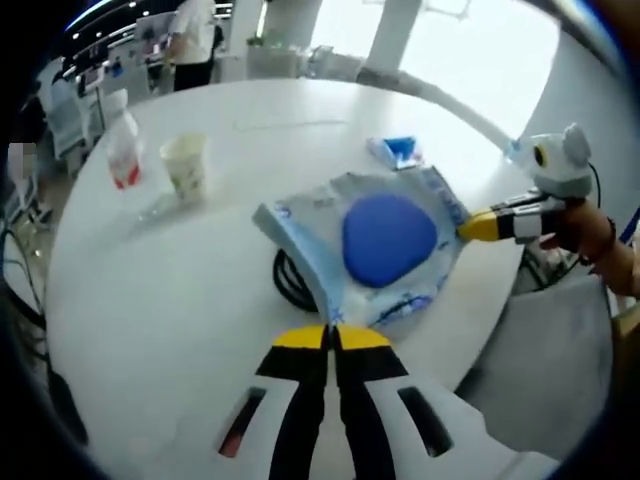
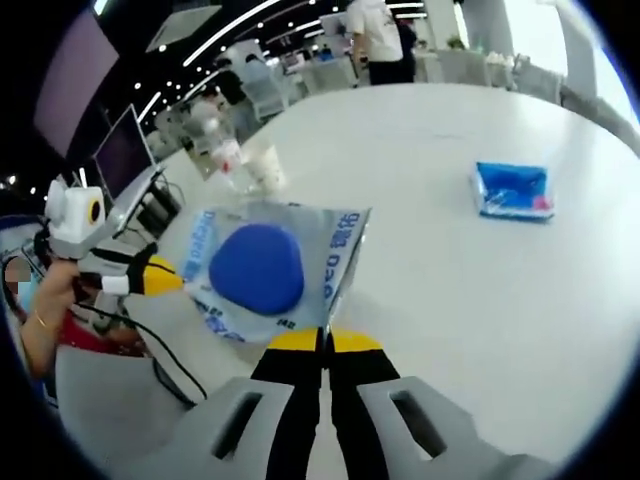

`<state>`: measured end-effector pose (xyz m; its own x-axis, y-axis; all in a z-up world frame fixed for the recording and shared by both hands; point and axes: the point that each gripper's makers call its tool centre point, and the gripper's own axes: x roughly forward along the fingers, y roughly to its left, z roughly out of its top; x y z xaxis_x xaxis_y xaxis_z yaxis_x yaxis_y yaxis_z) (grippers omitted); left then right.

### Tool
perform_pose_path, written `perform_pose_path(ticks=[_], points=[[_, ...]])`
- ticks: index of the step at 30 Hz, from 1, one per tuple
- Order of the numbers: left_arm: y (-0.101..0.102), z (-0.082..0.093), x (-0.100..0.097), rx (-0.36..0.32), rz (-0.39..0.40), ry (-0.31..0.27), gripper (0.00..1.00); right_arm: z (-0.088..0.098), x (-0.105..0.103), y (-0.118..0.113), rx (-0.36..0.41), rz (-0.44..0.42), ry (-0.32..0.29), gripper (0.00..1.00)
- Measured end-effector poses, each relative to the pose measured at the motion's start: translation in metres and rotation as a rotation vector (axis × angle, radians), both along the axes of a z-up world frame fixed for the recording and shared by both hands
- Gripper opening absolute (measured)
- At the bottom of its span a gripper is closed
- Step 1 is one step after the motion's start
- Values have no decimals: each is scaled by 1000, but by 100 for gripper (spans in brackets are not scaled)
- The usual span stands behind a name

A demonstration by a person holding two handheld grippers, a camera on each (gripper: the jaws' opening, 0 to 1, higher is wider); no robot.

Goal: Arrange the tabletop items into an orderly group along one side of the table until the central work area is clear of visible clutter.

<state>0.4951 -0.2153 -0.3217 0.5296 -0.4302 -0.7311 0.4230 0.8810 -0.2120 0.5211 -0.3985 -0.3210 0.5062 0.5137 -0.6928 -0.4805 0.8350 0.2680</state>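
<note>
- Packet [image 1: 385, 245] of clear plastic with a blue pad inside, stretched between the two claws above the white table [image 1: 180, 300]; each claw pinches one edge.
- Left gripper [image 1: 333, 335]: yellow tips pressed together on the packet's near edge, the blue pad just ahead of them.
- Right gripper [image 2: 322, 340]: tips likewise clamped on the opposite edge, the packet spreading forward and to its left.
- A black cable [image 1: 290, 285] lies coiled on the table just beneath the packet, left of the left claw's tips.
- Beyond the left claw, well apart: a paper cup [image 1: 186, 165] and a bottle [image 1: 123, 150] up left, a small blue pack [image 1: 397, 150] farther ahead.
- To do this well, I'd say both hands should travel together, keeping the packet taut and level so neither edge slips.
- Carry it toward the cup and bottle, set it down flat beside them, clear of the cable, then release one claw at a time.
</note>
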Motion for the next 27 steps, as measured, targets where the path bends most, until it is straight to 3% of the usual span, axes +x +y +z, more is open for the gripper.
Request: perform_pose_path(ticks=[7, 17, 27], points=[[-6, 11, 23, 3, 2, -33, 0, 9, 19, -6, -5, -19, -29, 2], [-10, 13, 71, -35, 61, -38, 0, 23, 75, -9, -17, -61, -96, 2], [-7, 3, 119, -74, 128, -25, 0, 11, 127, -9, -5, -123, -81, 2]])
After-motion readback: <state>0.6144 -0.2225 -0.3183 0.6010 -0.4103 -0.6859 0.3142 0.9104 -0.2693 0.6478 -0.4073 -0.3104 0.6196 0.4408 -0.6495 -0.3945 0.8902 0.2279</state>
